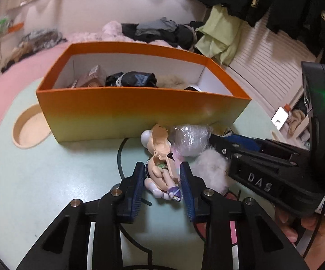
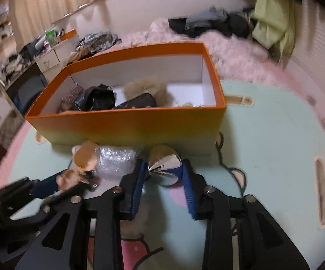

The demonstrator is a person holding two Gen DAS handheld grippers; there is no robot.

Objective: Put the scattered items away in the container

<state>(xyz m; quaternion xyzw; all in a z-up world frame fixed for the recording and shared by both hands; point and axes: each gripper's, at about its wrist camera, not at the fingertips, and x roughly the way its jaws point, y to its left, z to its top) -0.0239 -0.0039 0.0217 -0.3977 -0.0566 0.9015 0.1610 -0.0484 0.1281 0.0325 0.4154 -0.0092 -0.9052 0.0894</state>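
Just beside figurine (image 1: 160, 168): bubble-wrap bundle (image 1: 189, 139), fluffy pompom (image 1: 212, 171).

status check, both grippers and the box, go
Left gripper shut on toy figure. Right gripper around silver wrapped item, grip unclear. Orange box open, partly filled. Bubble-wrapped bundle on mat between them.

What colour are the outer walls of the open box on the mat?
The box is orange along its rim, fading to yellow at the base; the left wrist view shows it best.
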